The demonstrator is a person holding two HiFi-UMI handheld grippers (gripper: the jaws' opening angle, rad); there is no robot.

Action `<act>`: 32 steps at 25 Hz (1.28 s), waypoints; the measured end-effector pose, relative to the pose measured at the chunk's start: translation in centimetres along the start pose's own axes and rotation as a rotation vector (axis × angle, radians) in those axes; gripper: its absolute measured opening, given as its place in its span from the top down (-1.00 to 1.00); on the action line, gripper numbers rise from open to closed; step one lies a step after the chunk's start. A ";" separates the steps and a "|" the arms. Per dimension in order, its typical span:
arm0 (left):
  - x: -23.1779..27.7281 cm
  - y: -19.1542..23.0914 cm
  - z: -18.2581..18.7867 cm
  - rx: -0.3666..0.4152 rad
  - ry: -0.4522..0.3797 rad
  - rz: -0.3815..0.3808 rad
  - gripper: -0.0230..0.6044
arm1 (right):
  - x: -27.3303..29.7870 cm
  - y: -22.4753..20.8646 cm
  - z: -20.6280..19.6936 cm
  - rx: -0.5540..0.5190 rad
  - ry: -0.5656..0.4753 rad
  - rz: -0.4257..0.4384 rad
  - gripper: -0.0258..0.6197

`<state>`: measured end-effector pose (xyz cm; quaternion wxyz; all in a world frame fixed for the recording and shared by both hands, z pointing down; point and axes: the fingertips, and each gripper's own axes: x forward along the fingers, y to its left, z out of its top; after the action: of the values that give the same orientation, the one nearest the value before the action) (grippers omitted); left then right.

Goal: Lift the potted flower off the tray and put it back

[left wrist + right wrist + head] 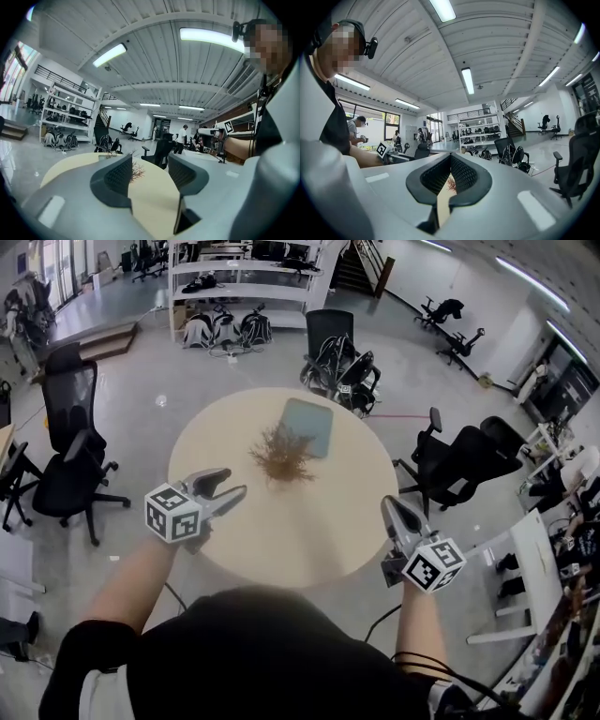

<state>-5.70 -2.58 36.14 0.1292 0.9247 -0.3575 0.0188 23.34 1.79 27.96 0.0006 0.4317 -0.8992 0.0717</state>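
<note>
The potted flower (281, 457), a brown bush of dry twigs that hides its pot, stands mid-table at the near left corner of the grey-blue tray (314, 423). I cannot tell whether its base rests on the tray. My left gripper (232, 484) hovers over the round beige table's (309, 531) near left part, open and empty, pointing at the flower. Between its jaws in the left gripper view (150, 176) the flower (137, 172) shows far off. My right gripper (389, 503) is at the table's near right edge, shut and empty. In the right gripper view (450, 157) the flower (451, 183) peeks through the slit.
Black office chairs ring the table: one with a backpack (342, 367) behind the tray, one at the right (455, 460), two at the left (70, 451). A white desk (539, 559) stands at the right. Shelving (244, 287) with bags lines the back.
</note>
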 end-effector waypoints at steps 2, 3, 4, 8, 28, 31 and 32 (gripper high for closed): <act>1.5 0.3 -2.0 -0.003 0.025 0.003 0.08 | 0.0 -0.9 -0.2 0.000 0.002 0.015 0.87; 2.2 0.5 -3.1 0.001 0.036 0.003 0.04 | 0.1 -1.3 -0.4 0.000 0.003 0.023 0.87; 2.8 0.7 -4.1 0.010 0.043 0.005 -0.01 | 0.3 -1.6 -0.6 -0.001 0.003 0.030 0.87; 5.1 3.1 -8.0 -0.003 0.066 0.036 -0.12 | 1.3 -3.0 -1.8 0.019 0.005 0.040 0.87; 20.6 16.8 -24.3 0.066 0.279 -0.112 -0.53 | 9.8 -7.1 -7.7 0.077 0.019 -0.154 0.87; 22.9 16.6 -25.2 0.103 0.276 -0.137 -0.56 | 9.2 -7.5 -8.8 0.084 0.029 -0.173 0.87; 23.8 16.5 -25.5 0.108 0.271 -0.143 -0.57 | 8.9 -7.7 -9.2 0.086 0.033 -0.179 0.87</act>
<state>2.43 -23.50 67.49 0.1275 0.9424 -0.2687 0.1533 23.14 -8.67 38.59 0.0031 0.5089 -0.8528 0.1170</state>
